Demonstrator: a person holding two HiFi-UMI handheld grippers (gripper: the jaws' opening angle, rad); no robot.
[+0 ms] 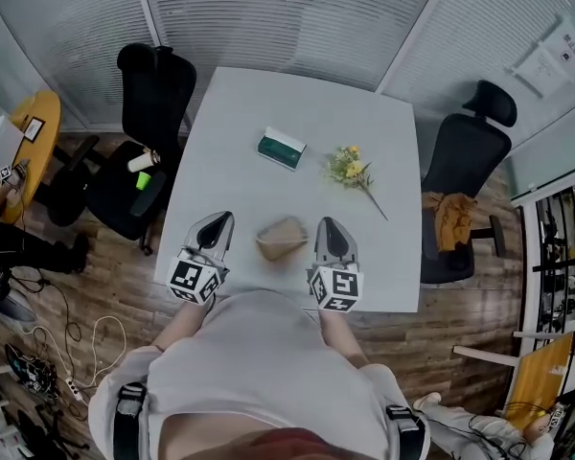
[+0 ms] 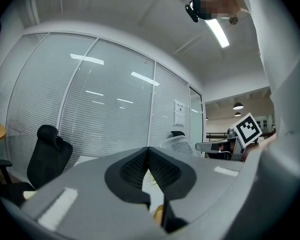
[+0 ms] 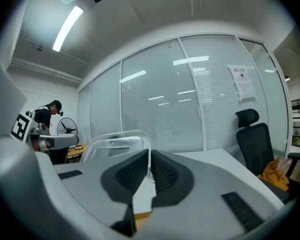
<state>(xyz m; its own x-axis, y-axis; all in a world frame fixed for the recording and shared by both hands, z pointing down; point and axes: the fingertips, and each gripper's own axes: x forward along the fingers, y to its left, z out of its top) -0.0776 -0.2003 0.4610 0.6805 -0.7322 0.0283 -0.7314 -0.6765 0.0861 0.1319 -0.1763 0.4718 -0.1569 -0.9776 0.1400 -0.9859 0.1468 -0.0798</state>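
Table point(image 1: 268, 113): white, and it carries everything within my reach.
Chairs: a black one point(image 1: 158, 94) at the left edge and another point(image 1: 465, 161) at the right, both pushed back, so my side stays open.
Left gripper point(image 2: 149, 156): narrow, pads meeting at the tips with nothing between them. It hangs just left of the brown box, I judge so it can steady that side.
Right gripper point(image 3: 149, 164): closed down, and a thin clear edge runs into the seam of its pads, so I read it as pinching the lid.
Brown box point(image 1: 283, 240): near the table's front edge, between my two grippers.
Lid point(image 3: 115, 144): clear plastic with rounded corners, standing up above the box, apparently because the right gripper holds its edge.
Green packet point(image 1: 282, 149): mid-table, well apart from the box.
Flowers point(image 1: 350, 168): a yellow sprig lying flat, right of the packet.
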